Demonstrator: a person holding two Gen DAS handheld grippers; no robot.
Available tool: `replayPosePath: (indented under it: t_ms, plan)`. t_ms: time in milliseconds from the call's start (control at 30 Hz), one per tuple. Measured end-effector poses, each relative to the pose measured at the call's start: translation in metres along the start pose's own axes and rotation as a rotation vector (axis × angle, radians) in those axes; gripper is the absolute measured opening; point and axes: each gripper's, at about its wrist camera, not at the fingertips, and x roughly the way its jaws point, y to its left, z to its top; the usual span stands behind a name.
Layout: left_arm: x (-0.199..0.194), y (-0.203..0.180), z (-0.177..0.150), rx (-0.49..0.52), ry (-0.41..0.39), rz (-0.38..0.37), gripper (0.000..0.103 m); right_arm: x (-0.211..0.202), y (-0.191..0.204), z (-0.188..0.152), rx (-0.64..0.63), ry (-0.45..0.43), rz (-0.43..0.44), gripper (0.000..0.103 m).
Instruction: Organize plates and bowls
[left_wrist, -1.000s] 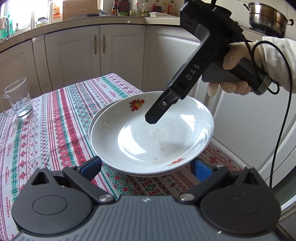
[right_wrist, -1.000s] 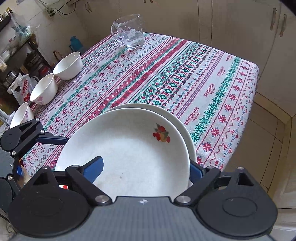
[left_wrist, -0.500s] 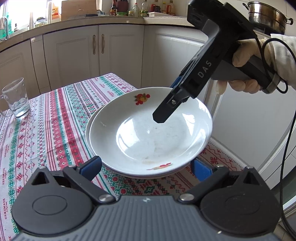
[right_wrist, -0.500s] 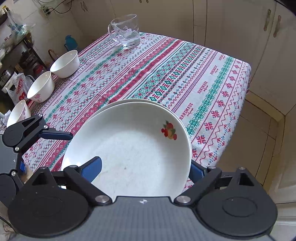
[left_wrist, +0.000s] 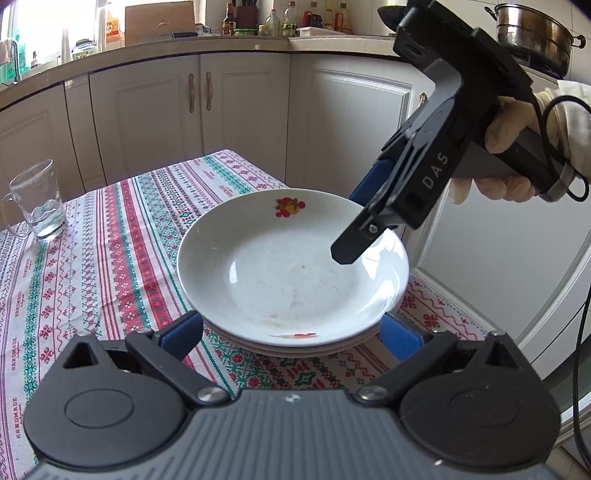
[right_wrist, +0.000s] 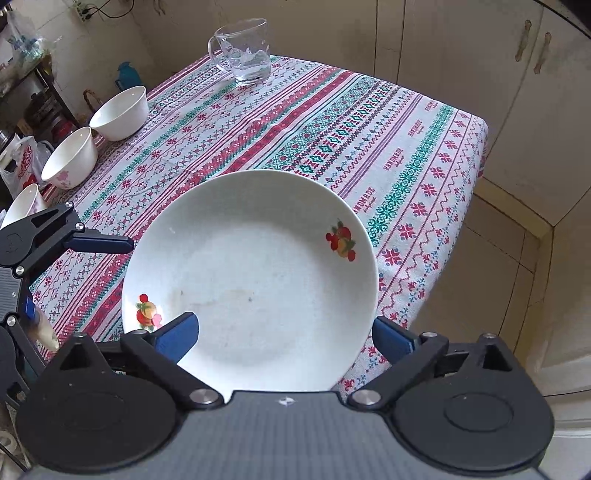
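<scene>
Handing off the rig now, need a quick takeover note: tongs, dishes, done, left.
Right tongs: open, nothing held; their jaws have just been opening, and they hang over the near-right rim of the plate stack.
Left tongs: open, empty, straddling the stack's near edge without gripping.
Plates: stacked at the table corner, top plate seated squarely on the ones below.
Bowls: three white bowls in a row along the far-left table edge, apart from each other, not nested.
Glass mug: at the back of the tablecloth, untouched.
Done: plates stacked.
Left: probably nest the bowls.
</scene>
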Motion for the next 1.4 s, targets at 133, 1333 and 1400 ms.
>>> replayPosePath:
  t_ms: [133, 1333, 1400]
  plan:
    - [-0.010, 0.001, 0.000, 0.022, -0.019, 0.014, 0.101, -0.008, 0.016, -0.005, -0.038, -0.038, -0.051, 0.103]
    - [-0.191, 0.081, -0.106, 0.006, -0.017, 0.166, 0.102, -0.008, 0.277, -0.051, -0.149, -0.483, -0.244, 0.103]
    - [-0.202, 0.092, -0.114, -0.007, -0.015, 0.189, 0.102, -0.003, 0.286, -0.047, -0.157, -0.480, -0.215, 0.103]
